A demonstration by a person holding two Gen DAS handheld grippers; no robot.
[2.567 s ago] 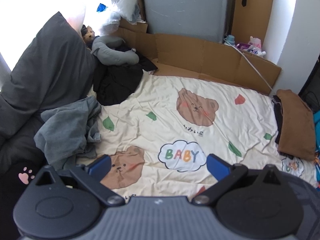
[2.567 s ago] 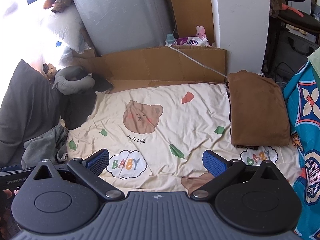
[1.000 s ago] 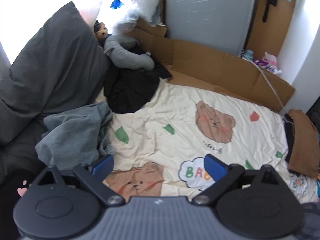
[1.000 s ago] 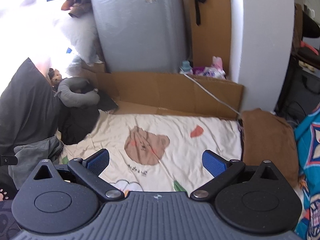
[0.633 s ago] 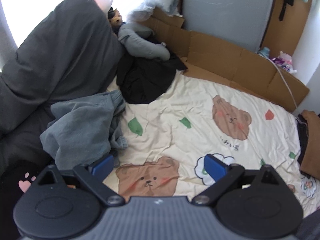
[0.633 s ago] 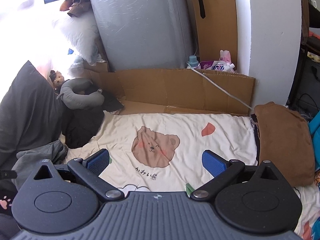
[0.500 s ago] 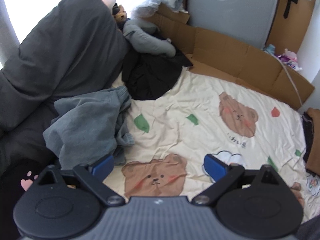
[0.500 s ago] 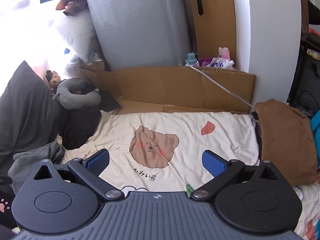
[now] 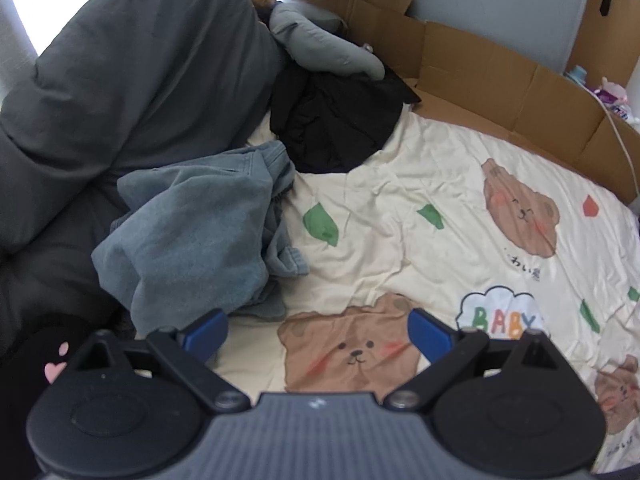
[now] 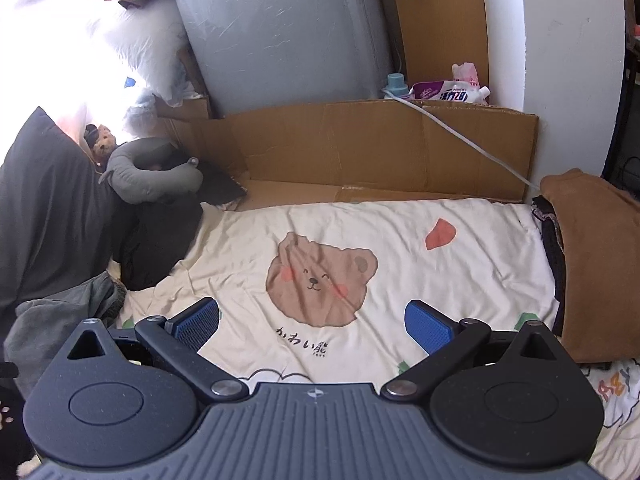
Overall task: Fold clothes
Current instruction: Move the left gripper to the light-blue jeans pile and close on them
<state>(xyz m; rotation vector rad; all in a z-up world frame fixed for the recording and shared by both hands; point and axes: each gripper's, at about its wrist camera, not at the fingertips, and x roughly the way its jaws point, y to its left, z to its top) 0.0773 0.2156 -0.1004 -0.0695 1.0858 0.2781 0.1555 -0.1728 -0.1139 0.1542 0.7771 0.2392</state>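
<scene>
Left gripper (image 9: 318, 330) wide open, empty, just beside crumpled grey-blue garment (image 9: 200, 232) at sheet's (image 9: 400, 184) left edge. Right gripper (image 10: 312, 320) likewise spread, empty, over sheet, near folded brown garment (image 10: 592, 264).

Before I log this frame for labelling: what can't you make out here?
- Grey-blue garment: bunched, type unclear; left gripper covers its near edge in the left wrist view.
- Black garment: partly under the neck pillow.
- Brown folded clothes: cut off by the right wrist view's edge.
</scene>
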